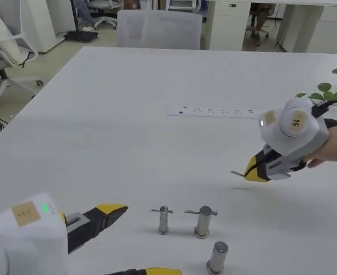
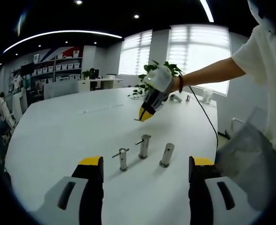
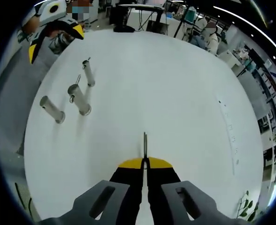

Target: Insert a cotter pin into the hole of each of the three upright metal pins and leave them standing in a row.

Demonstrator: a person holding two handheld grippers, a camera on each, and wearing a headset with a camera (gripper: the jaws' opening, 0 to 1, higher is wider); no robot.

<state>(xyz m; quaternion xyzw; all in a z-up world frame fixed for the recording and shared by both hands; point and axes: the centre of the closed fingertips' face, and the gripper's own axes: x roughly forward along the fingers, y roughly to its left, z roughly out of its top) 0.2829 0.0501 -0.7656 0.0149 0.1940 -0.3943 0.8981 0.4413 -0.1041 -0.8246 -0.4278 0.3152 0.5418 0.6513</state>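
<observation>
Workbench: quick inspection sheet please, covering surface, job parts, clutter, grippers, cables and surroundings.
Surface: white table, no spills seen.
Job's things: left pin and middle pin upright, fitted cotter pins through both; third pin upright, none through it, standing out of the row.
Clutter: power strip mid-table; plant at the edge.
Grippers: right gripper shut on a loose cotter pin, above the table; left gripper open, empty, facing the pins.
Cables: thin cable trailing from the person's wrist.
Surroundings: office chairs, desks.
</observation>
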